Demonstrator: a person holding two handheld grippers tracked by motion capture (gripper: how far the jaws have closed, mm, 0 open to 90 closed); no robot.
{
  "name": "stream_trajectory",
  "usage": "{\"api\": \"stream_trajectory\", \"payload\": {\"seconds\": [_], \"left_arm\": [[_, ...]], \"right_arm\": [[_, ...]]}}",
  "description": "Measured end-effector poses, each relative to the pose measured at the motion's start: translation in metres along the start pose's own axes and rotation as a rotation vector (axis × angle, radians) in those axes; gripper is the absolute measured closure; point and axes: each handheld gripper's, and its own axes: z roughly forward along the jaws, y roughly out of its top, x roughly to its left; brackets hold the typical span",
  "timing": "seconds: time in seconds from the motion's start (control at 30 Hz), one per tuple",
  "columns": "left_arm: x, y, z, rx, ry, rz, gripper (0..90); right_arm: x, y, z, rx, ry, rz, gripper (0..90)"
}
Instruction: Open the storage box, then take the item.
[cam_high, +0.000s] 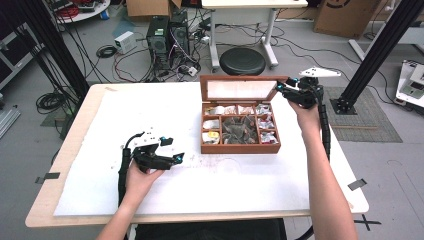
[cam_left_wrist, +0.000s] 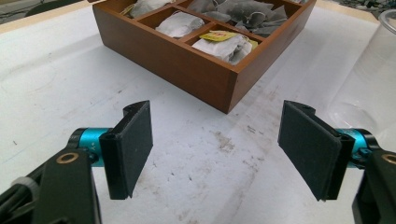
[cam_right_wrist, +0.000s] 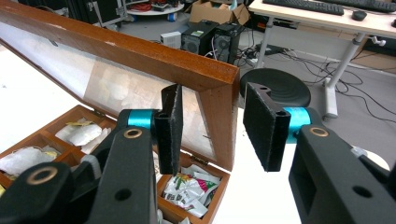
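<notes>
Two grippers work at the desk (cam_high: 75, 200). At left, the left gripper (cam_high: 170, 149) rests spread and empty, well short of the wooden tea box (cam_high: 240, 145). At right, the right gripper (cam_right_wrist: 212, 126) straddles the corner of the raised lid (cam_right_wrist: 140, 56), jaws apart, not visibly pinching. Stiff, hinged and glazed, the lid likely swings lightly; hold the wooden frame. No writing is legible.

- Light's even and bright from overhead on my end; the white table cover (cam_high: 150, 190) nearly blows out around the wooden box (cam_high: 240, 142).
- Shadows are soft, just a faint one under the box's front wall in the left gripper view.
- The box's glass lid (cam_right_wrist: 121, 88) has a milky glare.
- High view is soft and low-res; the floor behind the box looks mushy.
- The gripper views bend straight lines near their edges.
</notes>
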Motion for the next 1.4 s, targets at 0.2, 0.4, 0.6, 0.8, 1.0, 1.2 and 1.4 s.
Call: {"api": "stream_trajectory", "payload": {"seconds": [0.2,0.4,0.6,0.8,1.0,1.2,1.4], "left_arm": [[0.000,0.000,0.001,0.001,-0.004,-0.001,26.3],[0.000,-0.001,0.001,0.004,-0.003,-0.003,26.3],[0.001,-0.001,0.000,0.000,0.000,-0.009,26.3],[0.002,0.000,-0.002,-0.011,0.006,-0.018,26.3],[0.001,0.006,-0.005,-0.072,0.011,-0.014,26.3],[-0.001,0.022,-0.002,-0.104,-0.012,-0.005,26.3],[-0.005,0.037,0.010,-0.109,-0.048,-0.001,28.8]], "right_arm": [[0.000,0.000,0.000,0.001,0.001,0.000,58.9],[0.000,0.000,0.000,0.001,0.000,-0.001,58.4],[0.000,0.000,0.000,0.002,-0.002,-0.005,58.0],[0.000,0.000,0.000,0.001,-0.001,-0.002,57.8],[-0.001,0.000,0.000,0.001,0.002,0.003,57.7],[-0.001,0.000,0.000,0.001,0.002,0.000,57.6],[0.000,0.000,0.000,-0.002,-0.002,0.004,57.0]]}}
